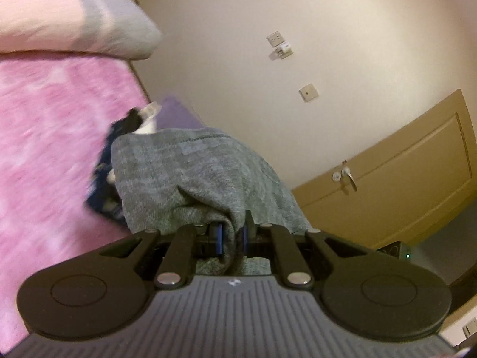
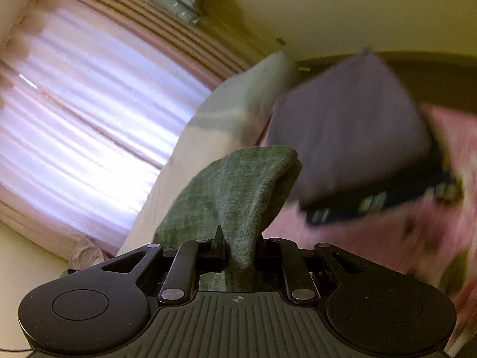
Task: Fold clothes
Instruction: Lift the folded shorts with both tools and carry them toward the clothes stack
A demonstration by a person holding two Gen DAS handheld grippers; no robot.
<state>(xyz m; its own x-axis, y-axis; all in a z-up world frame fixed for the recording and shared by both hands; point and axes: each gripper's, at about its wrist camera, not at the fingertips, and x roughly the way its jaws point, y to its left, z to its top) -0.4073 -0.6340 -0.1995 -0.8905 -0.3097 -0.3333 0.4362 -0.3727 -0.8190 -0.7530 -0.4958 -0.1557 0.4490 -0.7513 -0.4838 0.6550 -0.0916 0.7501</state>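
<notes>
In the left wrist view, the left tool (image 1: 232, 235) was clenched on a fold of the grey knitted garment (image 1: 190, 173), the cloth pinched between its blue-padded fingers (image 1: 218, 237). The garment bulged up ahead of the tool, over the edge of the pink bed cover (image 1: 53, 137). Just beyond it lay a dark blue patterned garment (image 1: 104, 179) and a purple folded piece (image 1: 176, 116). A pale pink and grey pillow (image 1: 74, 15) sat further back. A brown door (image 1: 396, 173) stood against the cream wall (image 1: 238, 44).

In the right wrist view, the right tool (image 2: 240, 246) gripped another part of the same grey garment (image 2: 235, 185), which rose in a peak from between its closed fingers. Behind it blurred the purple piece (image 2: 348, 131) atop the dark blue garment (image 2: 381, 200), the pillow (image 2: 226, 119), and the pink curtains (image 2: 89, 113).
</notes>
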